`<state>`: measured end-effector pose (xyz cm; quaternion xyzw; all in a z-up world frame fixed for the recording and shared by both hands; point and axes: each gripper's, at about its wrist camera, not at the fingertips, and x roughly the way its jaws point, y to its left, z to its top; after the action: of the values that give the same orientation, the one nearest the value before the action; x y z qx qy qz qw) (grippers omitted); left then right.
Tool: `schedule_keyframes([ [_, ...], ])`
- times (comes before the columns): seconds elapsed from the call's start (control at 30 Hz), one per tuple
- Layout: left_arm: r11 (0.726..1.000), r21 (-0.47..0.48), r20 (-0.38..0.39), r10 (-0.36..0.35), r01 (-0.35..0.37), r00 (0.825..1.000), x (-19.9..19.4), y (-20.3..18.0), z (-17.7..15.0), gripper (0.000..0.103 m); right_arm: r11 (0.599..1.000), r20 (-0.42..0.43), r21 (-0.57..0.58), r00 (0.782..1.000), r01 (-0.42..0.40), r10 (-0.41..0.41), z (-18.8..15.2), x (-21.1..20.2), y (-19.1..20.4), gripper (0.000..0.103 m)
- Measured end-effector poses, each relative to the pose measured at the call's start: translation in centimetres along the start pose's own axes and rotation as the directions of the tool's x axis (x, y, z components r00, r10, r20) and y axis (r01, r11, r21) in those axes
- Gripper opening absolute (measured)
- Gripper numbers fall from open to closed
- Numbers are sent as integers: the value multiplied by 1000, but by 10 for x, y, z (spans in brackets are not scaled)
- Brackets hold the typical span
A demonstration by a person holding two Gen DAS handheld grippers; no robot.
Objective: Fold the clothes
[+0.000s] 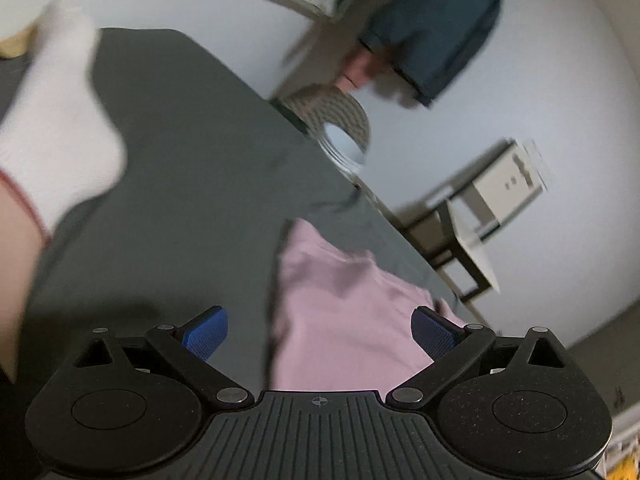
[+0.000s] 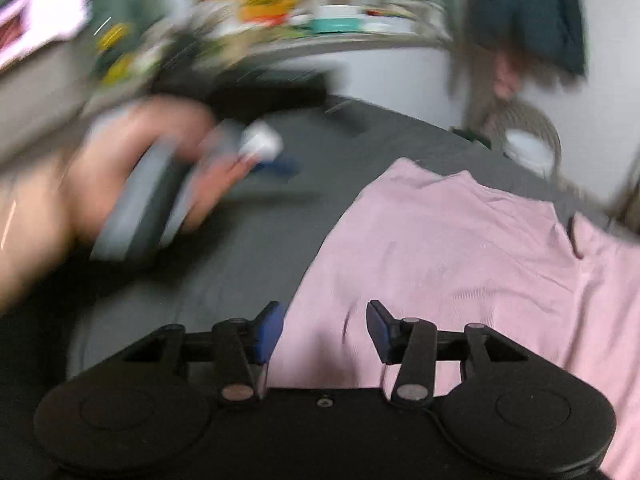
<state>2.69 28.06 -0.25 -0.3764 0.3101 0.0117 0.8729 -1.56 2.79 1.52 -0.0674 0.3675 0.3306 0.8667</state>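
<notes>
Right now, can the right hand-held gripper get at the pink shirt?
Probably yes. The right hand-held gripper is open, its jaws spread right over the near edge of the pink shirt, which lies flat on the grey sheet. Nothing sits between them, though the view is blurred.

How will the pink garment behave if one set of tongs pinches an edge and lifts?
Likely floppy: the pink garment lies creased and rumpled on the dark grey cover, so it should drape and sag rather than hold shape. Probably light, since it looks like thin ribbed knit. If pushed, it would likely bunch up rather than slide. Both the left tongs and right tongs are open.
</notes>
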Motion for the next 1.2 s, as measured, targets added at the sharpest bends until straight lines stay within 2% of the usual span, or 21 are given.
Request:
schedule_keyframes([
  [0.03, 999, -33, 6, 3, -3, 1000, -3, 8, 2, 99, 998, 7, 58, 1000, -15, 14, 17, 13, -11, 39],
  [0.1, 992, -128, 31, -10, 14, 999, -2, 28, 5, 99, 990, 10, 142, 1000, -16, 15, 49, 47, -32, 37],
  [0.23, 965, -258, 42, -33, 42, 999, -2, 60, 10, 99, 979, -30, 193, 998, 60, -55, 95, 127, -57, 32],
  [0.3, 957, -286, 50, -43, 56, 998, 1, 67, 6, 99, 971, -62, 214, 994, 106, -94, 104, 156, -65, 29],
  [0.37, 954, -296, 41, -46, 56, 998, 4, 68, 1, 99, 964, -98, 235, 990, 122, -101, 106, 178, -74, 26],
  [0.4, 954, -295, 30, -53, 59, 998, 9, 68, -2, 99, 963, -114, 237, 988, 128, -103, 105, 186, -77, 23],
  [0.47, 955, -290, 7, -69, 68, 998, 14, 64, -4, 99, 966, -140, 206, 982, 157, -130, 101, 197, -78, 9],
  [0.5, 955, -286, 0, -76, 73, 997, 16, 62, -6, 99, 967, -141, 192, 980, 167, -141, 98, 200, -78, 3],
  [0.7, 960, -273, -27, -71, 61, 997, 14, 52, -10, 99, 948, -81, 280, 987, 154, -136, 85, 173, -104, 2],
  [0.87, 964, -259, -25, -73, 65, 997, 8, 46, -8, 99, 924, -95, 331, 981, 191, -169, 70, 158, -129, 2],
  [0.97, 966, -254, -40, -63, 51, 997, 7, 45, -7, 99, 923, -111, 311, 973, 227, -202, 61, 156, -134, 2],
  [1.1, 972, -232, -80, -43, 24, 996, 11, 41, -8, 99, 928, -90, 289, 972, 234, -217, 62, 150, -133, 7],
  [1.2, 990, -140, -122, 5, -22, 993, 12, 29, -12, 99, 947, -27, 234, 975, 220, -220, 76, 144, -119, 7],
])
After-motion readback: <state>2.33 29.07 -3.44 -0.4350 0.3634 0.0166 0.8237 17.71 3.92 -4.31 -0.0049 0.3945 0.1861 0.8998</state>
